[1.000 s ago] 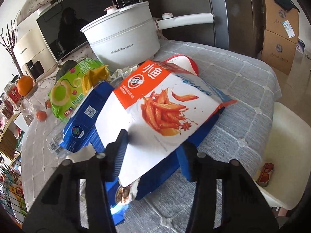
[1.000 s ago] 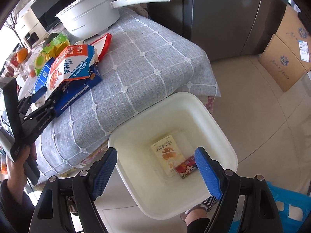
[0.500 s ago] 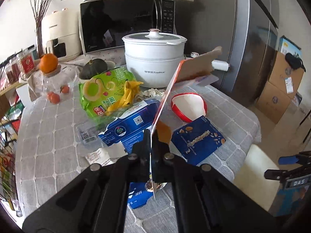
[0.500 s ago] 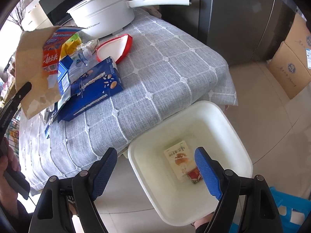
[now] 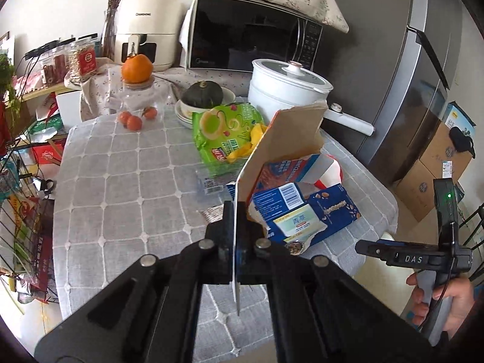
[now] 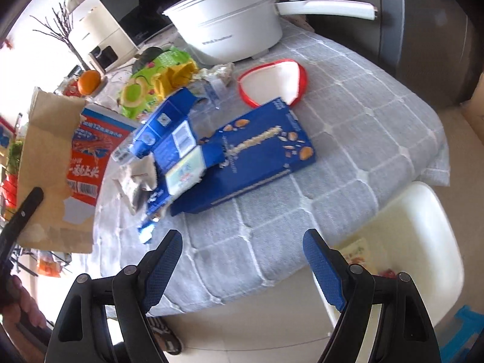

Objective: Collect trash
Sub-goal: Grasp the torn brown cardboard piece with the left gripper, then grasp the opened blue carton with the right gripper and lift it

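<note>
Surface (image 5: 121, 181): round, covered in a grey checked cloth, trash clustered on its right half.
White bin (image 6: 423, 227): on the floor off the near right edge of the surface, seen in the right wrist view; a yellow packet and something red lie inside.
White electric pot (image 5: 287, 87): far side of the surface, long handle pointing right.
Flattened snack box (image 5: 290, 139): held on edge and lifted above the surface, brown inner face to the left, orange-red print to the right. Its near edge runs straight down between the jaws.
Blue biscuit box (image 6: 257, 157): flat on the surface, right of the lifted box, torn blue carton overlapping its left end.
Green snack bag (image 5: 224, 130): beyond the lifted box, in front of the pot.
Left gripper (image 5: 235, 236): jaws pinched narrow on the snack box edge.
Right gripper (image 6: 242, 260): jaws wide, nothing between them, hovering over the near rim of the surface, beside the bin.
</note>
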